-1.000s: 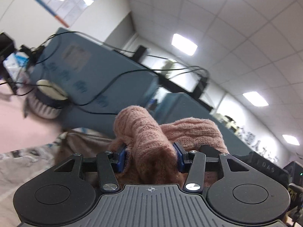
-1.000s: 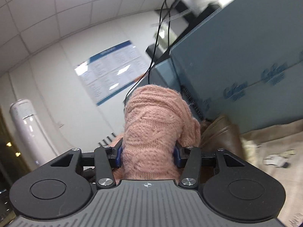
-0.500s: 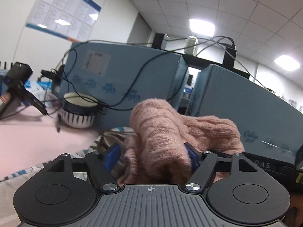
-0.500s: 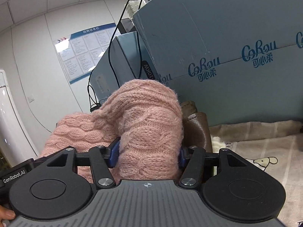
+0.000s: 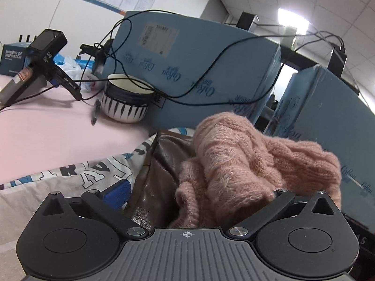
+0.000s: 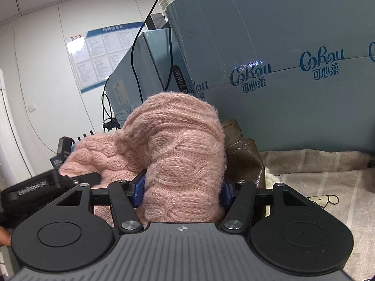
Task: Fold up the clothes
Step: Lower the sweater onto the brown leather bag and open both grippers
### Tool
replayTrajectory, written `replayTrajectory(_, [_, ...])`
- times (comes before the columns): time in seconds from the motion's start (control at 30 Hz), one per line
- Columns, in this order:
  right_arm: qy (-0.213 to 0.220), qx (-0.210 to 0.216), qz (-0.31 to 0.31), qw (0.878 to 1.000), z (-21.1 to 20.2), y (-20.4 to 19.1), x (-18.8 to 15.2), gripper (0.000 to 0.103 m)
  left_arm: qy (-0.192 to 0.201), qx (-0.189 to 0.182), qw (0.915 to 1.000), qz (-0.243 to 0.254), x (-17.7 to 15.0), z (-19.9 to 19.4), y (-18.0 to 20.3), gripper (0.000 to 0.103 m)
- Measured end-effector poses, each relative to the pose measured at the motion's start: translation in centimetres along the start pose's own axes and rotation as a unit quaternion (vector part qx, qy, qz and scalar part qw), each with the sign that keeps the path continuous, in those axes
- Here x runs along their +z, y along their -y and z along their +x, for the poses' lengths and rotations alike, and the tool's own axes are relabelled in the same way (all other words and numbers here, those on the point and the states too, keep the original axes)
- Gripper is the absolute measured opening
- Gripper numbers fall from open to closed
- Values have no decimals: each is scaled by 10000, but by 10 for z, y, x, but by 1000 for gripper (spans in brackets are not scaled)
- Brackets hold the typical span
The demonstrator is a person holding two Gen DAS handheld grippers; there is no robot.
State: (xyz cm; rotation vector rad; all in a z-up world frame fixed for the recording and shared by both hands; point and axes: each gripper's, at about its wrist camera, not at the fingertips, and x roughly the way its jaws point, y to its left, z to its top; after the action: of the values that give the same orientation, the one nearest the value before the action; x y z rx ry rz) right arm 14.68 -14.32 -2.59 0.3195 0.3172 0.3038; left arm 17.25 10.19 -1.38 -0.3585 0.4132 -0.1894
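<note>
A pink cable-knit sweater [image 5: 234, 164] lies bunched on a brown leather garment [image 5: 159, 164]. My left gripper [image 5: 196, 192] is open and its jaws are still opening. Its left blue pad [image 5: 117, 193] stands clear of the knit, and the right finger is hidden behind the sweater. In the right wrist view a thick roll of the same sweater [image 6: 182, 154] fills my right gripper [image 6: 182, 192]. Both blue pads [image 6: 138, 192] still touch the knit while these jaws are opening slowly. The left gripper's black body [image 6: 30, 187] shows at the left edge.
Tall blue cardboard boxes [image 5: 192, 53] with black cables stand close behind. A striped bowl [image 5: 125, 104], a pen [image 5: 95, 114] and a camera on a stand [image 5: 44, 51] sit on the pink tabletop [image 5: 46, 135]. A printed cloth [image 5: 70, 171] and a beige blanket [image 6: 316, 187] cover the near surface.
My left jaws have spread wide and let go of the sweater. Both views have tipped down from the ceiling toward the table. My right jaws have widened a little around the knit.
</note>
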Motion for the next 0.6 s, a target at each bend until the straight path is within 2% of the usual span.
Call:
replayTrajectory(0.1, [5, -3, -39, 10000, 0, 0, -1, 57, 305, -77, 9994, 115, -3, -10, 2, 103])
replayTrajectory(0.13, [18, 14, -81, 10000, -2, -2, -1, 60, 447, -132, 9988, 131, -4, -15, 3, 103])
replayTrajectory(0.2, [155, -150, -323, 9992, -10, -11, 0, 79, 930, -283, 9952, 97, -5, -30, 3, 103])
replayTrajectory(0.23, [305, -274, -416, 9983, -18, -17, -1, 99, 1202, -365, 9921, 71, -5, -38, 2, 103])
replayTrajectory(0.27, [467, -373, -466, 9971, -27, -22, -1, 103, 1528, -406, 9874, 57, -6, -47, 3, 103])
replayTrajectory(0.33, [603, -368, -464, 9964, -43, -26, 2, 103, 2242, -279, 9741, 94, -11, -67, 6, 103])
replayTrajectory(0.43, [619, -322, -347, 9970, -71, -25, 7, 103, 2780, -93, 9603, 218, -17, -94, 20, 103])
replayTrajectory(0.5, [622, -330, -324, 9970, -89, -23, 7, 103, 2787, -164, 9599, 260, -21, -109, 31, 103])
replayTrajectory(0.6, [546, -278, -227, 9979, -112, -19, 8, 103, 2425, -461, 9685, 329, -33, -128, 48, 103])
